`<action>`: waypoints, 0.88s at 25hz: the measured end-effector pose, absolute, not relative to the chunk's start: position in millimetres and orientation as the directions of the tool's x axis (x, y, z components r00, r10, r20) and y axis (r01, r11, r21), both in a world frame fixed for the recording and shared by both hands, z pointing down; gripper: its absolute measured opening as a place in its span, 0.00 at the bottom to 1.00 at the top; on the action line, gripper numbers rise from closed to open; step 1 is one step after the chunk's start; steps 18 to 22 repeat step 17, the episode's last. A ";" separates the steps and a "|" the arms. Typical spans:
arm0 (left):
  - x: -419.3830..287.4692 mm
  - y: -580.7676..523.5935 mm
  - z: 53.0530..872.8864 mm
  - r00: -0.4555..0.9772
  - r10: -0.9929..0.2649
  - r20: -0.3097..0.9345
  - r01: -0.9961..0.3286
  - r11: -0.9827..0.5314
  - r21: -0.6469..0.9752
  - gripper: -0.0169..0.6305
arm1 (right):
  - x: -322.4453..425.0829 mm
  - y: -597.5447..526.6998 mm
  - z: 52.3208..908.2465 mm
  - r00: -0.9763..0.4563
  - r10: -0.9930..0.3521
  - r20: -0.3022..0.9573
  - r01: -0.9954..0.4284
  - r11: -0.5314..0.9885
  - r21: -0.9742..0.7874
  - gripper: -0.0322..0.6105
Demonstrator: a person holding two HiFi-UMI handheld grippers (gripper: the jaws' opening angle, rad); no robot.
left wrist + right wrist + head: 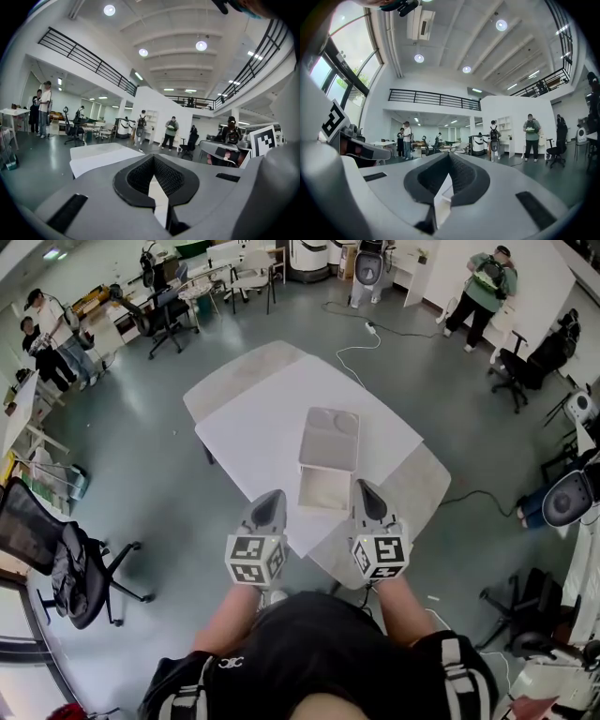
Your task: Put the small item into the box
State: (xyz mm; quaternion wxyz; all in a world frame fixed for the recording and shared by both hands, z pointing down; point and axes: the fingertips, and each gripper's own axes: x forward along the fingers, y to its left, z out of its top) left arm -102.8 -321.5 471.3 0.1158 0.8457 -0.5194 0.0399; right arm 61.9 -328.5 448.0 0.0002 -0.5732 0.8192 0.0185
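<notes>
white box open on table, both grippers shut & empty
box sits mid-table, lid laid back on far side; small item can't be made out. left gripper & right gripper hover near box's near corners, one each side, jaws together w/ nothing btwn them.

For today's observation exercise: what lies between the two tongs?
In the head view, the near end of the open box sits between the left tongs and right tongs.
</notes>
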 end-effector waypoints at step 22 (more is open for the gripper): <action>-110.5 -323.2 465.3 0.470 -0.869 0.153 -0.880 -0.448 0.156 0.03 | 49.7 -324.5 448.4 -0.346 -0.938 -0.020 -0.937 0.344 0.057 0.07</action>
